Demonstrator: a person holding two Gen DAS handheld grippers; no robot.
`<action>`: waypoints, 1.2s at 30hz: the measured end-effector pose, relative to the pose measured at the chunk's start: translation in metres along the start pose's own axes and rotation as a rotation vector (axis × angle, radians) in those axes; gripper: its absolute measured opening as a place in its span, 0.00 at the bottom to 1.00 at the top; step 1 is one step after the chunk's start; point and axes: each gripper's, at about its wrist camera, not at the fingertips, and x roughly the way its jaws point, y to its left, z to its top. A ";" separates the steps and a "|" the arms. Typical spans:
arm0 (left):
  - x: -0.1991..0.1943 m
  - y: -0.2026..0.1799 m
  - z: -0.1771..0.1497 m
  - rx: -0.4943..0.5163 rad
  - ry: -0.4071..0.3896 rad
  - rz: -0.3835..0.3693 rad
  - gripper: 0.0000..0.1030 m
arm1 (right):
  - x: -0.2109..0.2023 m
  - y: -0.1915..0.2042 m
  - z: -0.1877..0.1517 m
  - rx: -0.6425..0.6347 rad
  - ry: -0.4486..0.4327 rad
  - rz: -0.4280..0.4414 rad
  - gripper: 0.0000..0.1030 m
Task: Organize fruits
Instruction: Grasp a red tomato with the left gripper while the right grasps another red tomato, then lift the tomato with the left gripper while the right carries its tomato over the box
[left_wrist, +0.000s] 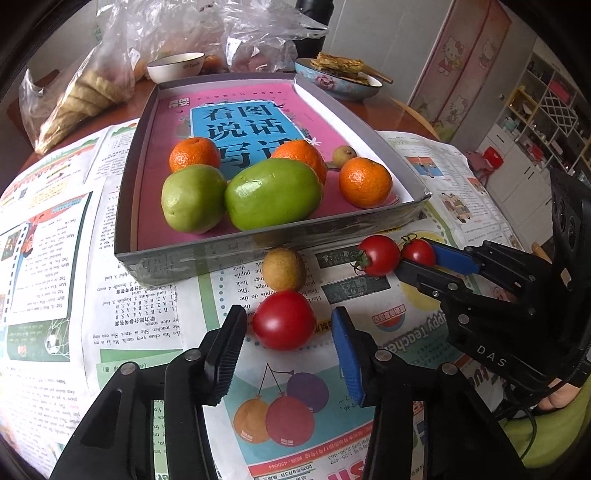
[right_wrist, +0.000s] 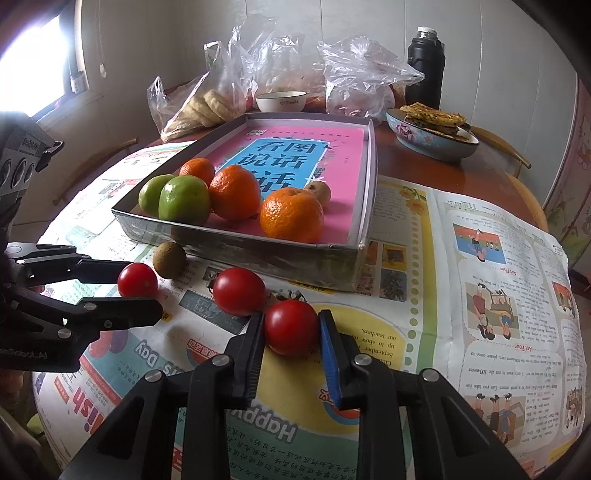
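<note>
The shallow grey box tray (left_wrist: 280, 236), lined with a pink picture book (left_wrist: 255, 110), fills the twelve o'clock half of the left wrist view. It holds two green fruits (left_wrist: 273, 192), three mandarins (left_wrist: 365, 181) and a small brown fruit (left_wrist: 343, 152) at its far side.

On the newspaper (left_wrist: 110, 280) just outside the tray's near wall lies a brown kiwi-like fruit (left_wrist: 283, 268), and touching it at six o'clock sits a red tomato (left_wrist: 283, 320). The left gripper (left_wrist: 288, 339) stands wide, one finger on each side of that tomato with gaps showing, so nothing is gripped.

In the right wrist view, the right gripper (right_wrist: 291, 332) has its fingers narrowed against a smaller tomato (right_wrist: 291, 326); contact looks likely, though I cannot tell whether it is gripped. A third tomato (right_wrist: 239, 291) lies at about ten o'clock from it, nearly touching.

The tomatoes are probably light, smooth-skinned and soft, easily bruised or squirted out of a hard pinch. I would take each across its widest middle, pads flat, with gentle pressure, avoiding the stem end. The kiwi-like fruit looks firmer and rougher, so less slippery.
</note>
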 end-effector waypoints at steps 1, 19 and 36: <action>0.000 0.000 0.000 0.003 -0.001 0.006 0.42 | 0.000 0.000 0.000 0.000 0.000 0.000 0.28; -0.023 0.017 -0.001 -0.038 -0.041 -0.019 0.33 | -0.008 0.000 0.001 0.002 -0.026 0.017 0.28; -0.054 0.042 0.005 -0.101 -0.131 0.027 0.33 | -0.033 -0.003 0.011 0.032 -0.102 0.012 0.28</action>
